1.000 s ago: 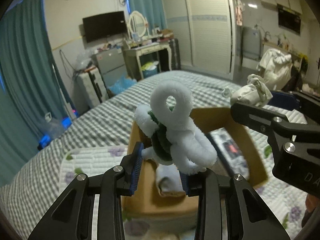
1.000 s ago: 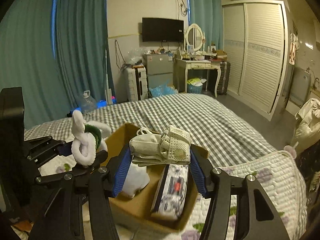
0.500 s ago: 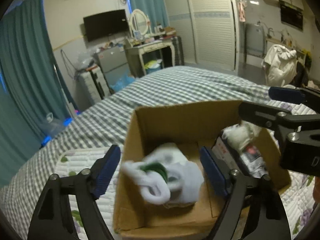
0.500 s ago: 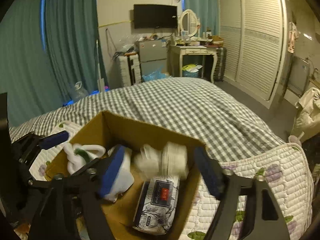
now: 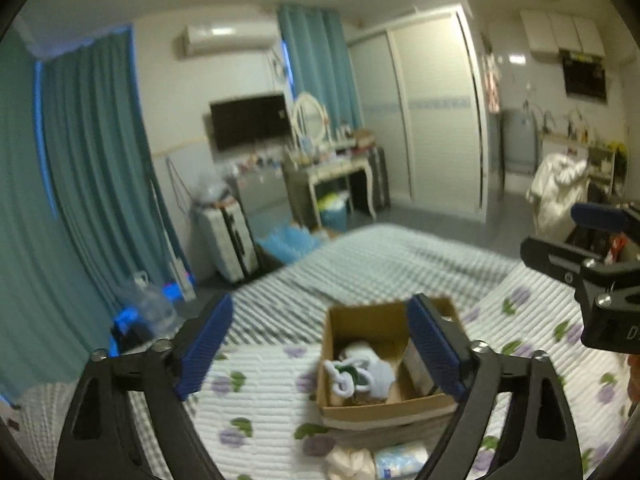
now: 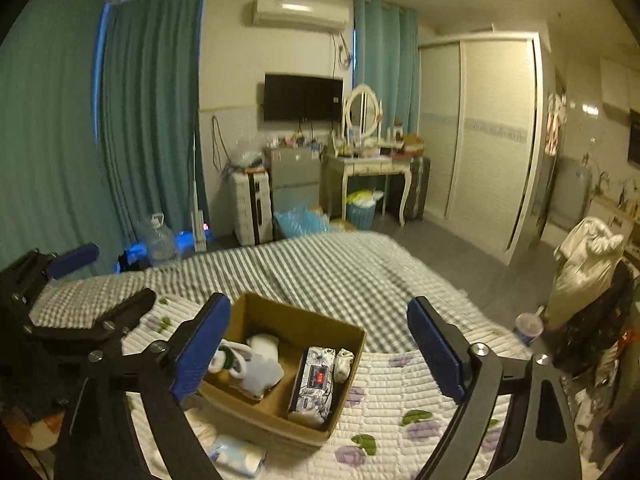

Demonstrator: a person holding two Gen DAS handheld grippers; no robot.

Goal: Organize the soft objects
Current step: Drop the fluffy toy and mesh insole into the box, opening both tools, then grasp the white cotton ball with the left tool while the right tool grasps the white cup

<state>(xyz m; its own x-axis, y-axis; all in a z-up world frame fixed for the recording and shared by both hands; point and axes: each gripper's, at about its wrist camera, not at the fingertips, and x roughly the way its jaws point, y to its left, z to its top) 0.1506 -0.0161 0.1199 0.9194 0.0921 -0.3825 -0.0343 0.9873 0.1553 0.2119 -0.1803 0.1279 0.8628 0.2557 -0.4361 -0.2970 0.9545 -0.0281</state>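
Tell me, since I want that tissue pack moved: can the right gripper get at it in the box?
Probably yes. The right gripper is open, and the tissue pack lies uncovered in the open-topped cardboard box.

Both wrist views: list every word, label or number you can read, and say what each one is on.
"D": a single pale letter on the black body of the right tongs, cut off at the edge of the left wrist view.
Tissue pack in the cardboard box: a red label with print, too small to read.
Blue-and-white pack in front of the box: nothing legible.
No other text can be read.
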